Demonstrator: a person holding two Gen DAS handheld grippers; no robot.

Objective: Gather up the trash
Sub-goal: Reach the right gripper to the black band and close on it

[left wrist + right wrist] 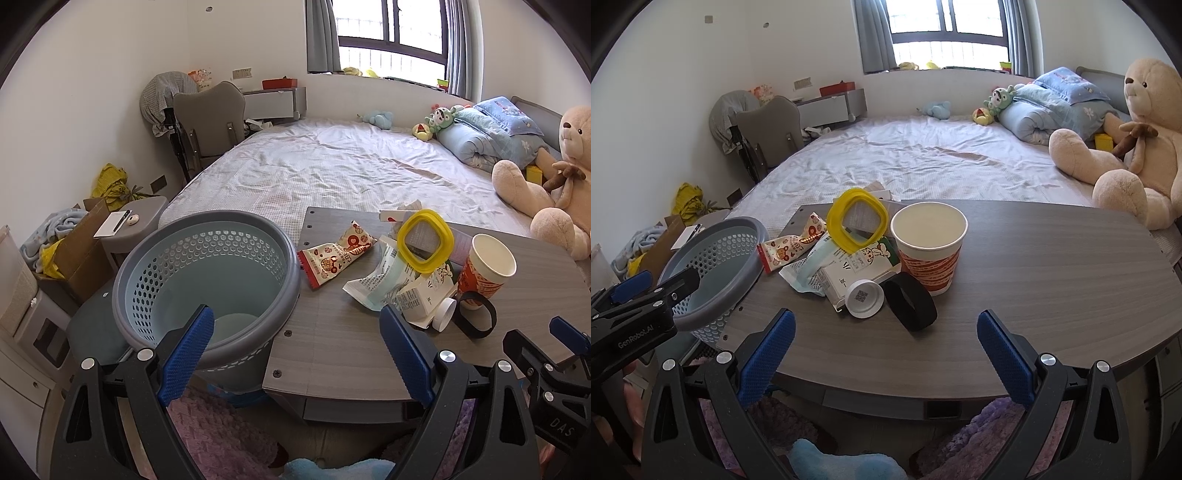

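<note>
A pile of trash lies on the grey wooden table (1034, 280): a red-and-white snack wrapper (336, 254) (792, 245), a yellow plastic ring (424, 240) (857, 218), a white-and-teal packet (376, 284) (809, 273), a white carton (857, 271), a white cap (865, 297), a black band (910, 301) and an orange paper cup (487, 266) (929, 247). A blue perforated waste basket (207, 280) (716, 266) stands at the table's left edge. My left gripper (297, 328) is open and empty, near the basket and table edge. My right gripper (886, 332) is open and empty, short of the pile.
A bed (905, 158) lies behind the table, with a large teddy bear (1137, 144), rolled blue bedding and small toys. A grey chair (210, 118), a side table and a cardboard box (79, 251) stand at the left. Purple and pink rugs lie below.
</note>
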